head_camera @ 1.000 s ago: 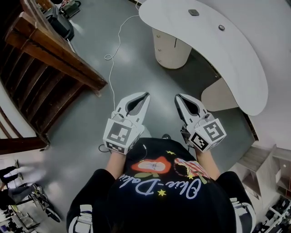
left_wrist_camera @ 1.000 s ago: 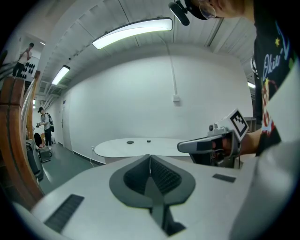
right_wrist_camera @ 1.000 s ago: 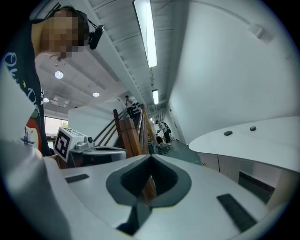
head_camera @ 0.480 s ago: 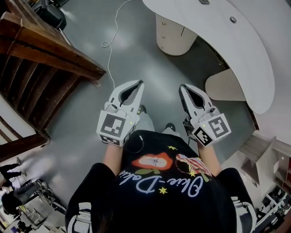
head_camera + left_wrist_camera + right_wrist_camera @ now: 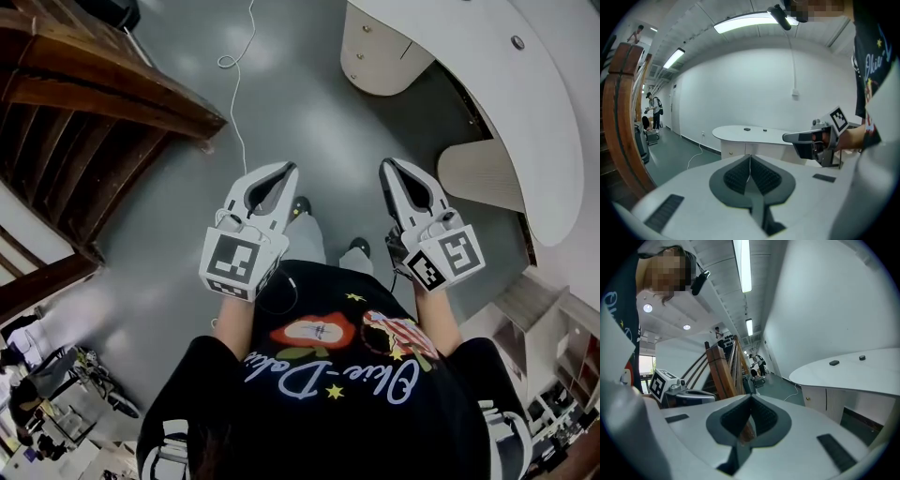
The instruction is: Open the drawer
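The left gripper (image 5: 291,170) and the right gripper (image 5: 387,165) are pinched closed, empty. A curved white desk (image 5: 553,112) stands ahead right. Wooden stairs (image 5: 84,103) stand left, with a floor cable (image 5: 238,103) between.

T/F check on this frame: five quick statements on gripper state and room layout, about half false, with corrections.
1. The left gripper has its fingers together with nothing between them. True.
2. The right gripper is clamped on a drawer handle. False: its fingers are together on nothing, in the air short of the white desk.
3. The wooden staircase is on the person's right. False: it is on the left.
4. A white cable lies on the grey floor. True.
5. Two small dark items sit on the desk top. True.
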The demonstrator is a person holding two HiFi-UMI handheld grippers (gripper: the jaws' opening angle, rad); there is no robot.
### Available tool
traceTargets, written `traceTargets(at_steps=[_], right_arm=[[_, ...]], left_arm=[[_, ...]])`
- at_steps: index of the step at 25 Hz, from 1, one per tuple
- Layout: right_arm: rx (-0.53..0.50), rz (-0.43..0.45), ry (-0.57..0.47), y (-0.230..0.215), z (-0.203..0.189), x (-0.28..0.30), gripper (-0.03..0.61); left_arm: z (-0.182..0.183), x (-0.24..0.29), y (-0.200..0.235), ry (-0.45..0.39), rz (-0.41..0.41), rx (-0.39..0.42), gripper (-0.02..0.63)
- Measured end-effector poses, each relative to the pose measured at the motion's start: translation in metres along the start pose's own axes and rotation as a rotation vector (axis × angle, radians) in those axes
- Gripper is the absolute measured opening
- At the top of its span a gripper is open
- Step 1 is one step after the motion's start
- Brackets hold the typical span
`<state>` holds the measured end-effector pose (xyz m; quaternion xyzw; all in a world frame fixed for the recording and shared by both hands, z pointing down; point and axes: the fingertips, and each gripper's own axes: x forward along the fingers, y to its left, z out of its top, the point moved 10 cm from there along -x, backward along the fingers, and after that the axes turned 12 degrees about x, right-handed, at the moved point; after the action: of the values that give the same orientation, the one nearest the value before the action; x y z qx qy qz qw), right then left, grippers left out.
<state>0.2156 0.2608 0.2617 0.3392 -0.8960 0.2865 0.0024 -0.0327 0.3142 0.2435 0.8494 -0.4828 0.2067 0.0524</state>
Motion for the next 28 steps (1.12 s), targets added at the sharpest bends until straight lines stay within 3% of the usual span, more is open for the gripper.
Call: traceTargets(at_steps=[7,16,28], right_arm=[[-0.023,-0.007,-0.022,0.017,0.011,0.041,-0.002],[-0.041,-0.079,-0.095,0.043,0.026,0.076,-0.002],[-0.007,-0.182,-0.152,0.026,0.041,0.075,-0.002]], left_arm=[[0.006,0.004,0.047,-0.036,-0.016,0.036,0.006],[0.015,0.011,0.100,-0.091,-0.113,0.091,0.006],[0.039,0.059,0.110,-0.127,-0.235,0.144,0.006]])
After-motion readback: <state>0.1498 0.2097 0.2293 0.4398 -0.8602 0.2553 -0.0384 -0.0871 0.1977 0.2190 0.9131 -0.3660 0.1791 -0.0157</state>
